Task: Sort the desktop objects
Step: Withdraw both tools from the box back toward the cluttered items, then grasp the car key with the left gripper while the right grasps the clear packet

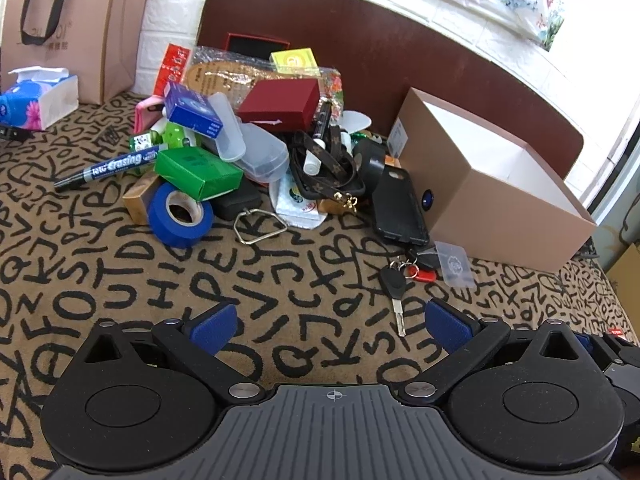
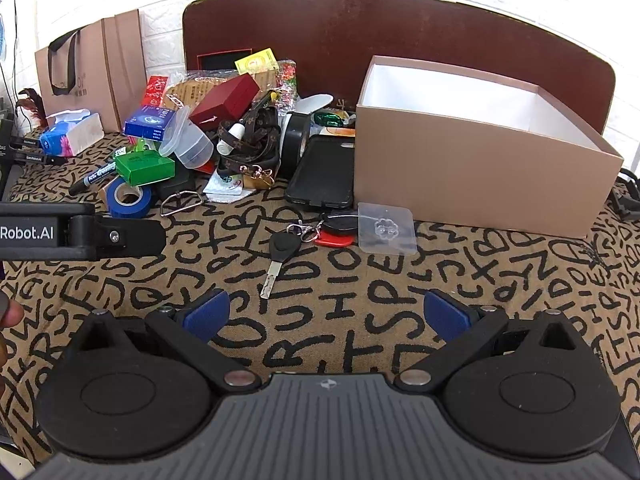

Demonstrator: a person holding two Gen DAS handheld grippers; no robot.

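A pile of small objects lies on the lettered cloth: a blue tape roll [image 1: 180, 216] [image 2: 129, 201], green box [image 1: 198, 172] [image 2: 149, 168], red box [image 1: 282, 103] [image 2: 226, 98], marker [image 1: 108, 168], black tape [image 2: 296, 140], black phone case [image 1: 398, 206] [image 2: 324, 172], and a key bunch [image 1: 400, 276] [image 2: 296, 240]. An open, empty tan box [image 1: 492, 204] [image 2: 480, 168] stands to the right. My left gripper [image 1: 332, 324] is open and empty, short of the keys. My right gripper [image 2: 326, 314] is open and empty, just short of the key's tip.
A clear plastic hook pad [image 2: 386, 228] lies beside the keys. A tissue pack [image 1: 38, 102] and a paper bag [image 1: 76, 32] stand at the back left. A brown board [image 2: 400, 36] leans on the white wall. The left gripper's body [image 2: 80, 232] shows at the left of the right wrist view.
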